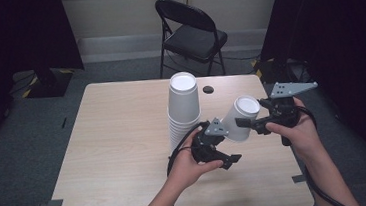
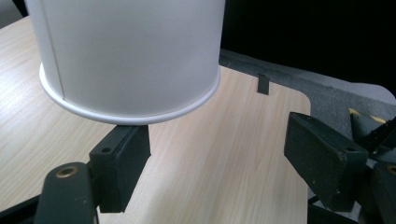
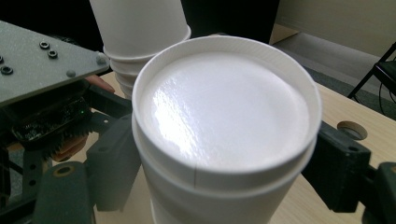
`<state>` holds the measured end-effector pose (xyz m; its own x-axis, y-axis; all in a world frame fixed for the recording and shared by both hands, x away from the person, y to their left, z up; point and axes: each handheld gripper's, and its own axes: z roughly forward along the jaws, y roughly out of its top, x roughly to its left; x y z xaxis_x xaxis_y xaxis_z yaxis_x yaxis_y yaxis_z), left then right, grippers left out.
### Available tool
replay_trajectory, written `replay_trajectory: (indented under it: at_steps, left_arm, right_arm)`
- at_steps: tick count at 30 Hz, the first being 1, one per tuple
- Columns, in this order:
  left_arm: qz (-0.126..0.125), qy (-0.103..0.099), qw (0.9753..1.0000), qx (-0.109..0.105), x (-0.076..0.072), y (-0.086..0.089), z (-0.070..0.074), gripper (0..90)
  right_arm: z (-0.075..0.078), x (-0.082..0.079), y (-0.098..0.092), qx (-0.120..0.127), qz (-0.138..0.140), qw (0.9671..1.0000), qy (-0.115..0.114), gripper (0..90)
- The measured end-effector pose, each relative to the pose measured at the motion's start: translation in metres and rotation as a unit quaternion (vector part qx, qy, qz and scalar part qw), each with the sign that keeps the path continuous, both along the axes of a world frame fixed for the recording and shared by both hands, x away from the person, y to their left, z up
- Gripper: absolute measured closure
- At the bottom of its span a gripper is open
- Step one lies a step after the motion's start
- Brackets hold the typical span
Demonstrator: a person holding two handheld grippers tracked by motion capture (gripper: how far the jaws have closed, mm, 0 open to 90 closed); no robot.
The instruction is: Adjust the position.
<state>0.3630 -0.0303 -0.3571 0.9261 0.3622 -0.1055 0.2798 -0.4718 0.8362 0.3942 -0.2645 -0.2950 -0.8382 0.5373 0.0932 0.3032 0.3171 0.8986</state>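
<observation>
I hold one hand-held gripper in each hand above the near right part of the desk (image 1: 114, 139). My right hand-held gripper (image 1: 243, 123) is closed on a single white paper cup (image 1: 241, 118). The cup is upside down and tilted, with its flat bottom turned up and toward me. In the right gripper view the two black jaws press on the opposite sides of this cup (image 3: 224, 140), just under its bottom ring, so the cup is lifted and does not touch the desk.

My left hand-held gripper (image 1: 232, 160) is just beside it, lower and nearer to me, with the jaws pointing to the right. Its jaws stand wide apart and hold nothing. In the left gripper view the rolled rim of the lifted cup (image 2: 130, 60) hangs above the left jaw, and I see the wood of the desk (image 2: 224, 154) between the jaws.

A tall stack of white cups (image 1: 183, 108) stands upside down on the desk, left of the held cup and close to my left hand (image 1: 189, 165). Behind the desk there is a black folding chair (image 1: 192, 34).
</observation>
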Motion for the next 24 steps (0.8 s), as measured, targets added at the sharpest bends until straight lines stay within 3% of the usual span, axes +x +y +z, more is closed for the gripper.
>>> replay_trajectory:
  at_steps: [9,17,24]
  left_arm:
    - [0.006,0.006,0.9999,-0.006,0.001,0.004,-0.003,24.3]
    - [0.001,0.006,0.9999,-0.015,0.001,0.002,-0.005,27.7]
    - [0.001,0.001,0.9999,-0.016,0.001,0.002,-0.004,28.2]
  right_arm:
    - [-0.01,0.003,-0.007,0.005,0.007,0.9997,0.023,20.6]
    - [-0.012,0.003,-0.009,0.021,0.02,0.9991,0.03,20.9]
    - [-0.007,0.001,-0.005,0.018,0.033,0.9989,0.027,20.9]
